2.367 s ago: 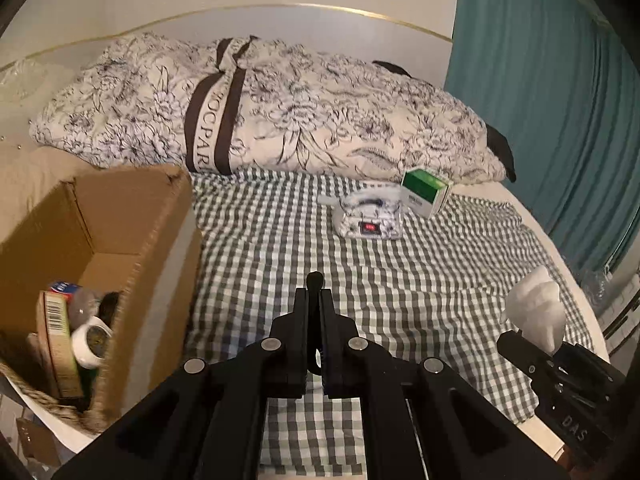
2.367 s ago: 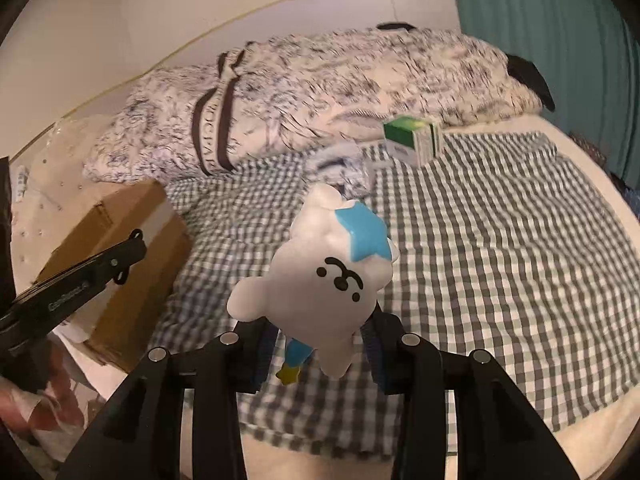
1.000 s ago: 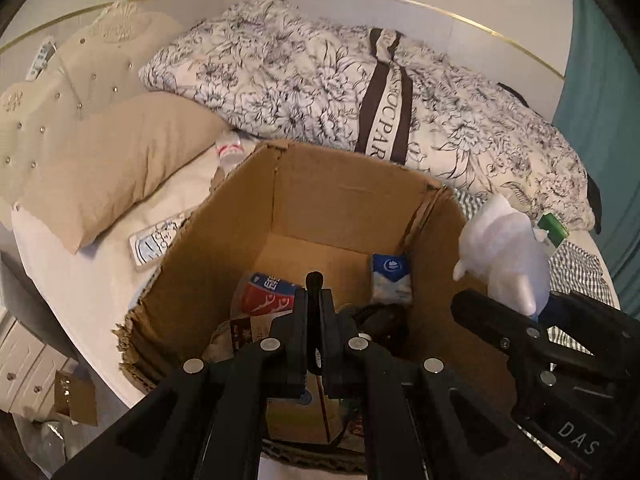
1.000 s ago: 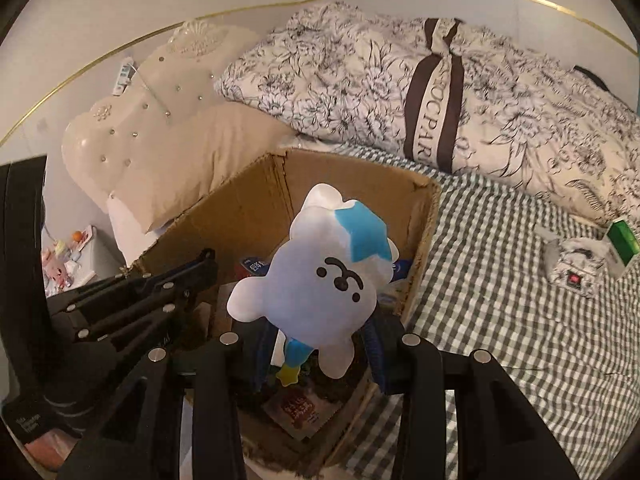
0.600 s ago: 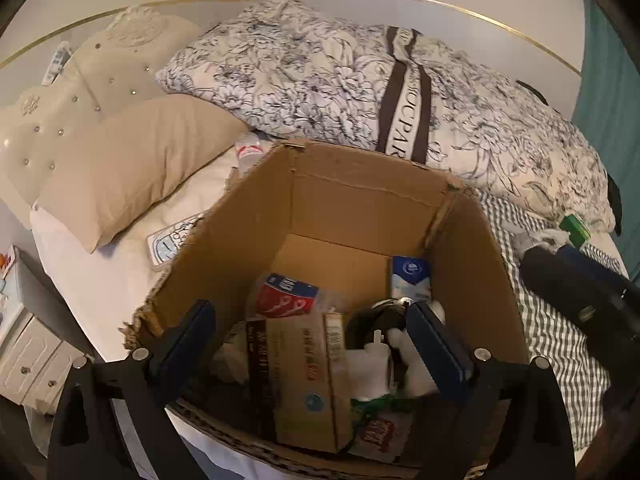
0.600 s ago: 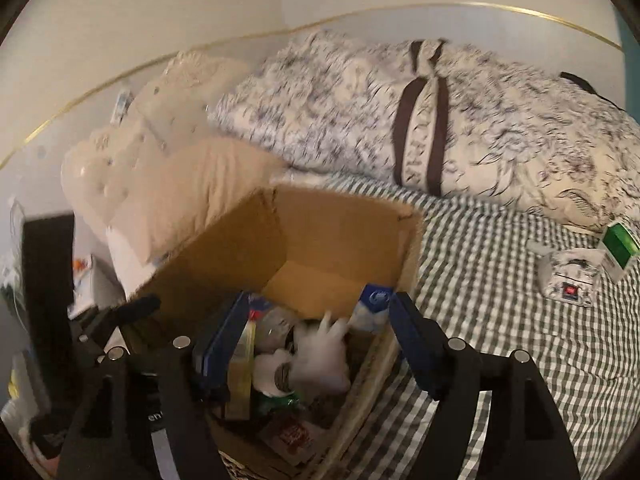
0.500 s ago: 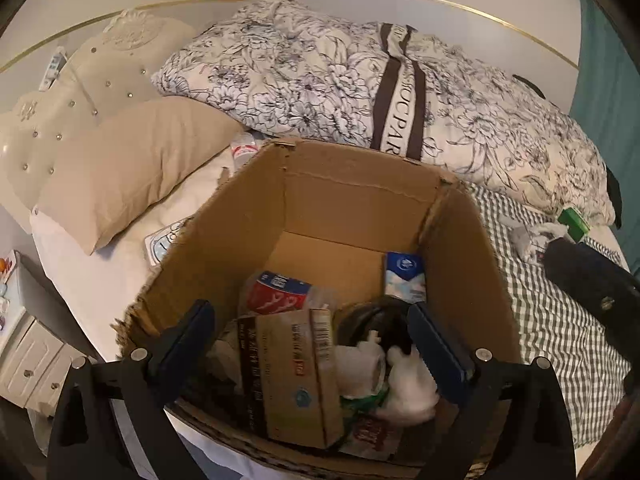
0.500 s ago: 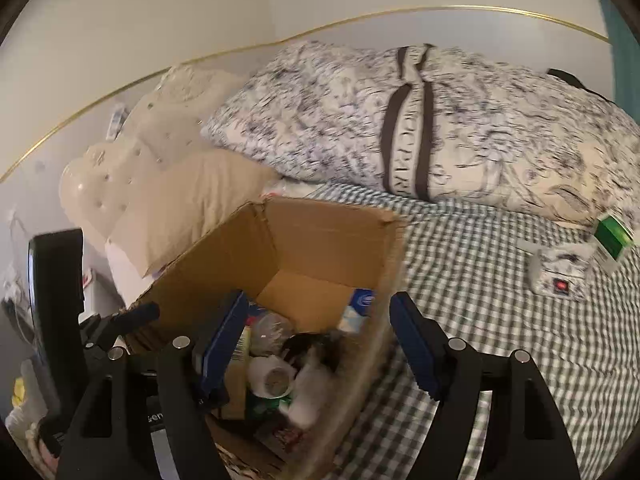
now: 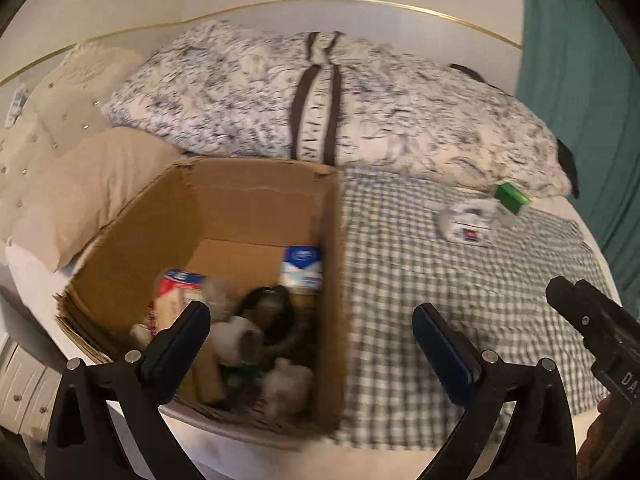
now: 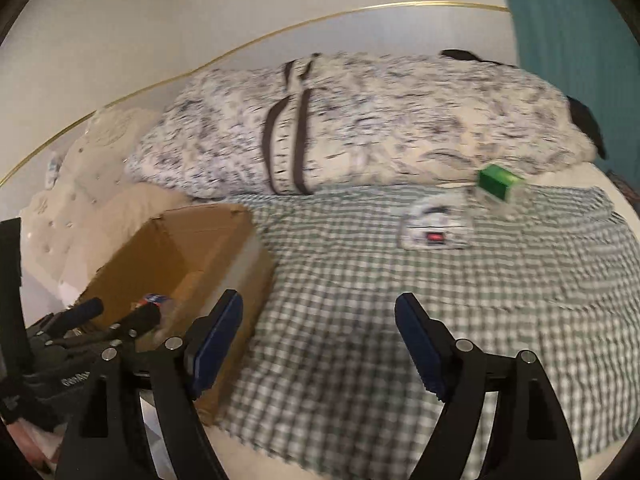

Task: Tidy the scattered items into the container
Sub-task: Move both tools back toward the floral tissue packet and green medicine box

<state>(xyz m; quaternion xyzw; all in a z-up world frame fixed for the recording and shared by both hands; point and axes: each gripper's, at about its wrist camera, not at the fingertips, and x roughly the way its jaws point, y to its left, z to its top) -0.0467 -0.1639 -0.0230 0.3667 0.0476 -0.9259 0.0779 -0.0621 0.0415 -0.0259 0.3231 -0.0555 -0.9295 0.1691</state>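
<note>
A brown cardboard box stands on the bed's left side and holds several items, among them a white plush toy and a blue-and-white carton. The box also shows in the right wrist view. A green box and a white pouch with a red mark lie on the checked cloth; they also show in the right wrist view, the green box and the pouch. My left gripper is open and empty over the box's right wall. My right gripper is open and empty over the cloth.
A green-checked cloth covers the bed. A floral folded duvet lies along the back. A beige pillow lies left of the box. A teal curtain hangs at the right. White drawers stand below the bed's left edge.
My right gripper let go of the white plush toy into the box and swung right over the cloth. My left gripper opened and also turned right.
</note>
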